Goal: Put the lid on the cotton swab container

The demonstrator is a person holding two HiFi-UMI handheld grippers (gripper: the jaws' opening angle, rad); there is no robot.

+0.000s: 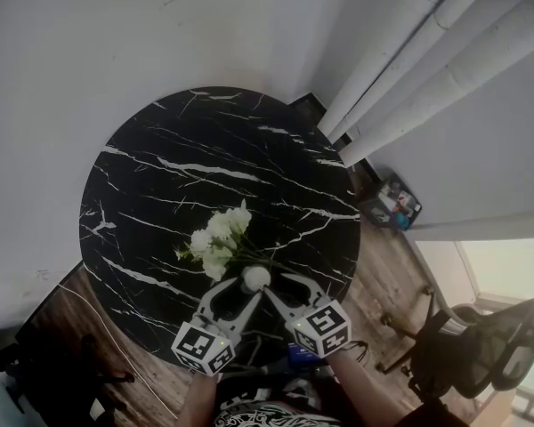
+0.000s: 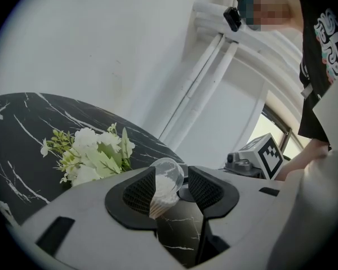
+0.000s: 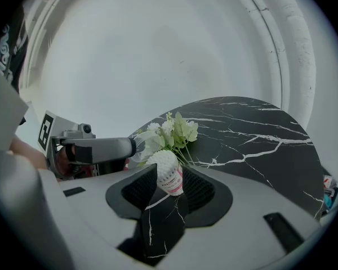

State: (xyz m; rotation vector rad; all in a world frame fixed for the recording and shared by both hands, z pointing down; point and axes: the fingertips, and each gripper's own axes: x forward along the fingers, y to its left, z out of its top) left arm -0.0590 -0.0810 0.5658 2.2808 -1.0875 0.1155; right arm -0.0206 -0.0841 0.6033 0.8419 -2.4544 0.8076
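Note:
The cotton swab container (image 3: 170, 172), with a white dome of swab heads above a pink label, stands uncovered between the jaws of my right gripper (image 3: 169, 189), which is shut on it. In the head view it is the white blob (image 1: 255, 278) near the table's front edge, where both grippers meet. My left gripper (image 2: 172, 189) is shut on the clear domed lid (image 2: 169, 170), with white swabs showing through it. In the right gripper view, the lid (image 3: 138, 145) hangs at the left gripper's tip, just left of the container and apart from it.
A round black marble table (image 1: 160, 176) bears a bunch of white flowers (image 1: 218, 238) just beyond the container. White pipes (image 1: 427, 69) run up the wall at the right. An office chair (image 1: 481, 345) and small items (image 1: 393, 205) sit on the wooden floor.

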